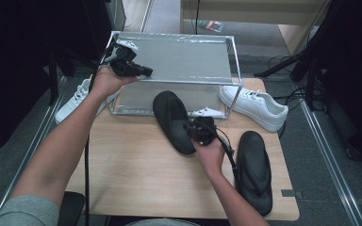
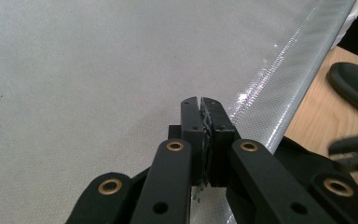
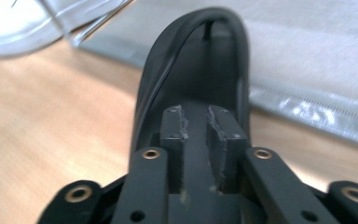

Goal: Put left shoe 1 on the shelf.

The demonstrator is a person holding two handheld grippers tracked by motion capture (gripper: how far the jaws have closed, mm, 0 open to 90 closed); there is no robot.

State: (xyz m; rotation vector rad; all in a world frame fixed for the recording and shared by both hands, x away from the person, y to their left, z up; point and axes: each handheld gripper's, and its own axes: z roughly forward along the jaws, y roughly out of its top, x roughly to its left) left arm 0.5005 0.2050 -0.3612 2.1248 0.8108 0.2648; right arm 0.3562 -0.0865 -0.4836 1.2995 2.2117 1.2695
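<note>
A black flip-flop [image 1: 171, 117] lies with its toe toward the shoe rack [image 1: 184, 59]. My right gripper [image 1: 188, 127] is at its heel. In the right gripper view the jaws [image 3: 196, 112] stand a little apart, with the dark sole of the flip-flop [image 3: 200, 60] filling the gap between the pads. My left gripper [image 1: 146, 71] is at the front left of the rack's top shelf. Its jaws [image 2: 200, 100] are together over the grey fabric shelf [image 2: 74, 70]; I cannot tell whether they pinch the fabric.
A second black flip-flop [image 1: 254, 169] lies at the table's right front. One white sneaker [image 1: 257, 107] sits right of the rack, another [image 1: 75, 101] left of it. The wooden table [image 1: 132, 169] is bare at the front left. Dark stands and cables flank the table.
</note>
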